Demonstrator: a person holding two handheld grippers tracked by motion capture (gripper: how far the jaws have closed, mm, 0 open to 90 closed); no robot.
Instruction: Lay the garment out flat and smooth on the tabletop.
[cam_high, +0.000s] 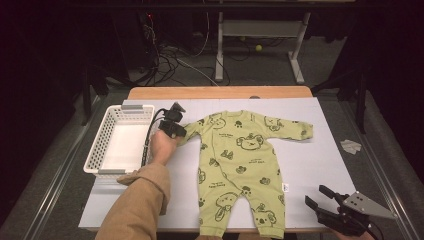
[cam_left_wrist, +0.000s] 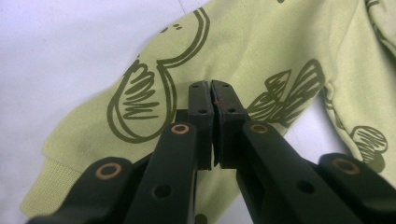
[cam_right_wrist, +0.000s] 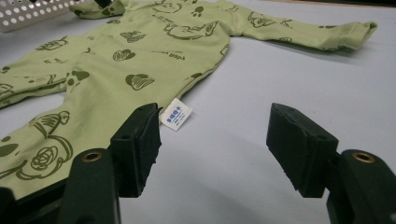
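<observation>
A light green baby romper (cam_high: 240, 165) printed with dark cartoon figures lies flat on the white board (cam_high: 320, 155), sleeves spread and legs toward me. My left gripper (cam_high: 172, 127) sits on the end of the romper's left sleeve (cam_left_wrist: 261, 46). In the left gripper view its pads meet at the cloth, so the left gripper (cam_left_wrist: 212, 88) is shut on that sleeve. My right gripper (cam_high: 315, 195) rests at the board's near right corner. In the right gripper view it (cam_right_wrist: 215, 121) stands open over bare board, just right of the romper (cam_right_wrist: 140, 56) and its white label (cam_right_wrist: 176, 113).
A white perforated basket (cam_high: 100, 145) stands at the board's left edge, just beyond my left hand. The board lies on a wooden table (cam_high: 220, 92). Behind the table are cables and desk legs on the floor.
</observation>
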